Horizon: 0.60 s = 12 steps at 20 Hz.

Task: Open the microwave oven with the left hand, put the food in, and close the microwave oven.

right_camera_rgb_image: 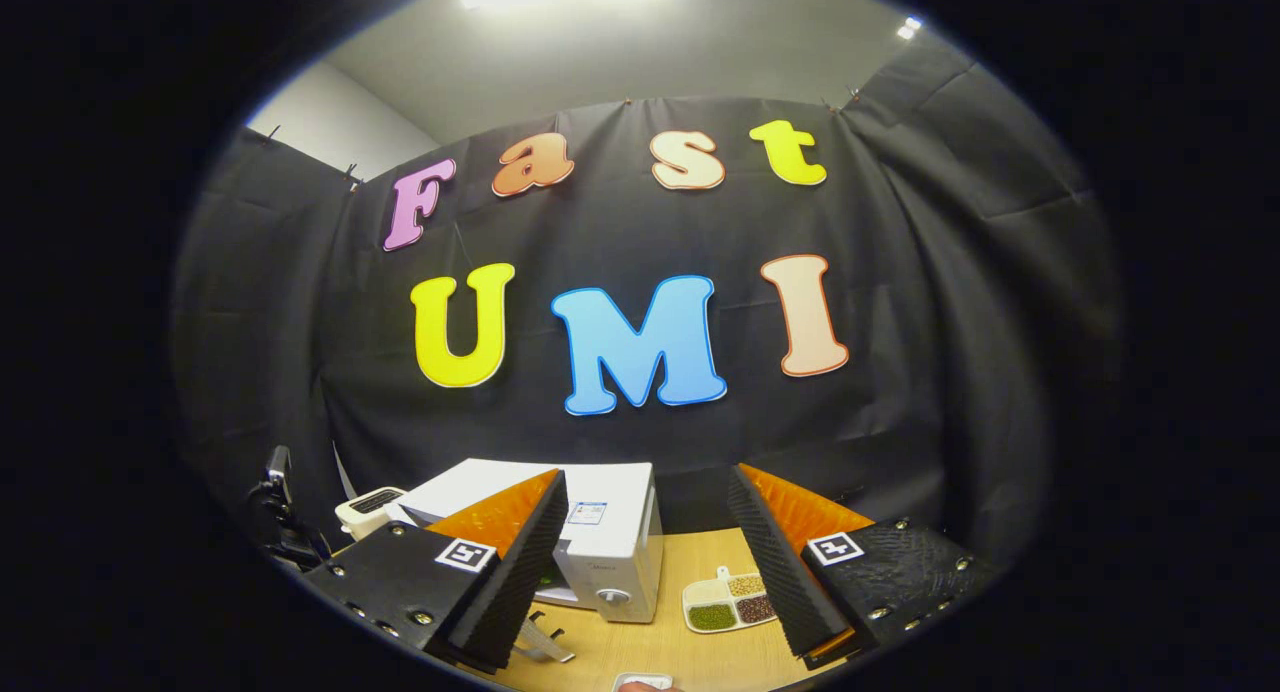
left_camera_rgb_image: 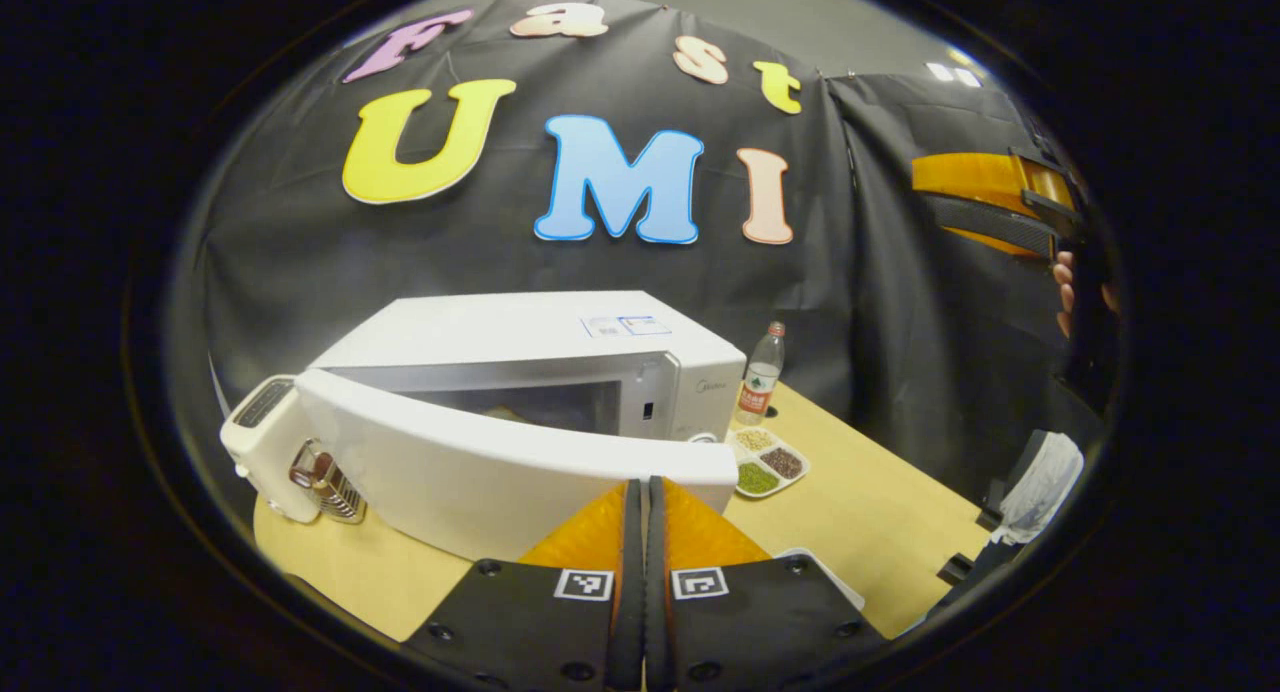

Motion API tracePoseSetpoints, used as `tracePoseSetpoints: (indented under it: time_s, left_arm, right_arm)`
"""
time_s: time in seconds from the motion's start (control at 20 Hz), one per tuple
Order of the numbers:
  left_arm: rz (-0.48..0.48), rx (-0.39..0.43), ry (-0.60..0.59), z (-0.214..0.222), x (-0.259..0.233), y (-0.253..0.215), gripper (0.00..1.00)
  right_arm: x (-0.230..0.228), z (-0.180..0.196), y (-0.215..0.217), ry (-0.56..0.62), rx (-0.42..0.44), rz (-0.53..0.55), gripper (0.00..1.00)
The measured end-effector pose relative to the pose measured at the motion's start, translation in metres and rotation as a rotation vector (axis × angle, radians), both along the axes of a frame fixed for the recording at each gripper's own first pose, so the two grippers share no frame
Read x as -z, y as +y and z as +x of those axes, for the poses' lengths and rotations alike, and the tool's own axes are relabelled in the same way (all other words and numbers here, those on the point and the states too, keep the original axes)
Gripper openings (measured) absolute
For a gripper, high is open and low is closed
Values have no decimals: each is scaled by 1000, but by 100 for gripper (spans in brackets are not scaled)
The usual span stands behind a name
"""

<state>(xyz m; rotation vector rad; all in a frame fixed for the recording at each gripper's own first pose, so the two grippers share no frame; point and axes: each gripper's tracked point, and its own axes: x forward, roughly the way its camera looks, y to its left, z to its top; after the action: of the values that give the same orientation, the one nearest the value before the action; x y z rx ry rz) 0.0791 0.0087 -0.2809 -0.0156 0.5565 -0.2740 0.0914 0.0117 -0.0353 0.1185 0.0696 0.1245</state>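
Observation:
A white microwave [left_camera_rgb_image: 520, 332] stands at the back of a wooden table [left_camera_rgb_image: 880, 512], its door [left_camera_rgb_image: 470, 462] swung partly open toward me. My left gripper [left_camera_rgb_image: 643, 487] is shut, with nothing between its fingers and its tips at the door's free edge. Something pale brown lies dimly inside the cavity [left_camera_rgb_image: 500, 410]; I cannot tell what it is. In the right gripper view the microwave [right_camera_rgb_image: 610, 532] sits low between the fingers of my right gripper [right_camera_rgb_image: 650, 517], which is open, empty and held well above the table. That gripper [left_camera_rgb_image: 990, 202] also hangs high at the right in the left gripper view, with a hand [left_camera_rgb_image: 1065, 292] on it.
A white toaster [left_camera_rgb_image: 262, 432] and a small metal object [left_camera_rgb_image: 330, 482] stand left of the door. A plastic bottle [left_camera_rgb_image: 760, 377] and a divided tray of beans [left_camera_rgb_image: 770, 462] sit right of the microwave. A white plate edge [left_camera_rgb_image: 825, 572] shows beside my left fingers.

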Motion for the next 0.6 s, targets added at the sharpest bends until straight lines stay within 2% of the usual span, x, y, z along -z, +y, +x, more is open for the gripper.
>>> tracePoseSetpoints:
  time_s: [0.35,0.6]
  left_arm:
    - [-32,-27,-9,56,21,-14,7]
    - [-30,-94,-21,93,30,-15,7]
  right_arm:
    - [4,8,-17,10,44,-29,97]
    - [12,14,-28,23,47,-48,97]
